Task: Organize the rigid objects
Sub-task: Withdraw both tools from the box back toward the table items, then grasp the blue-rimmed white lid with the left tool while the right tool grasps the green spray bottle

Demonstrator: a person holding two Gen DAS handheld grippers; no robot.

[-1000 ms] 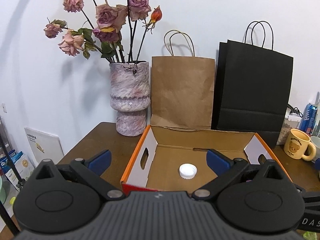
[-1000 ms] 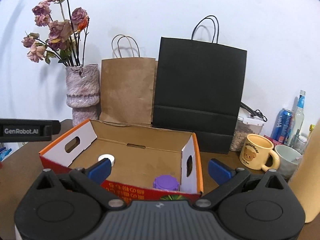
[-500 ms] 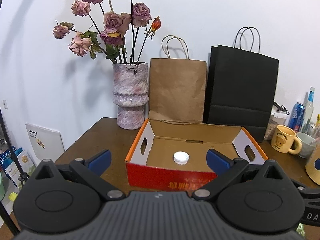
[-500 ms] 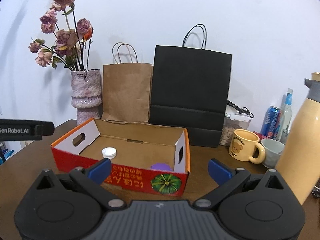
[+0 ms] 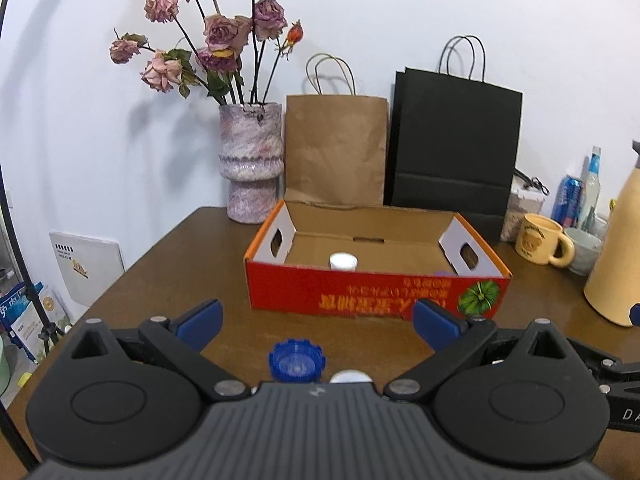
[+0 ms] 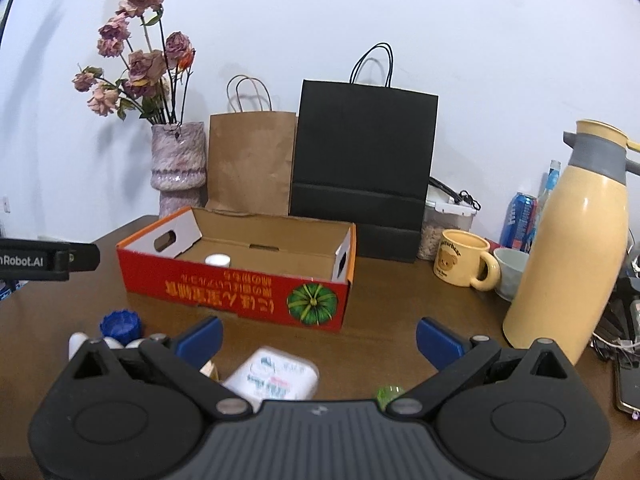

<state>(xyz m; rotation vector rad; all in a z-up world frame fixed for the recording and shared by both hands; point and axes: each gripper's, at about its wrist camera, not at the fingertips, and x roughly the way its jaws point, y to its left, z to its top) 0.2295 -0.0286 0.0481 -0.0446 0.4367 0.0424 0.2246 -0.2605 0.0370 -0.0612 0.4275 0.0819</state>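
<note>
A home: dried roses in a vase (image 5: 251, 160), paper bags (image 5: 336, 148), mug (image 6: 464, 258) on a wooden table (image 5: 180, 280).

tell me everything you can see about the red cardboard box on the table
The red cardboard box is a shallow open-topped tray of corrugated card, sitting flat on the brown wooden table. Its outside is red with orange top edges, yellow upside-down lettering and a green pumpkin picture on the front wall; the inside is plain brown, with white end flaps that have oval hand holes. A white bottle cap lies on its floor. Neither gripper touches it.
</note>
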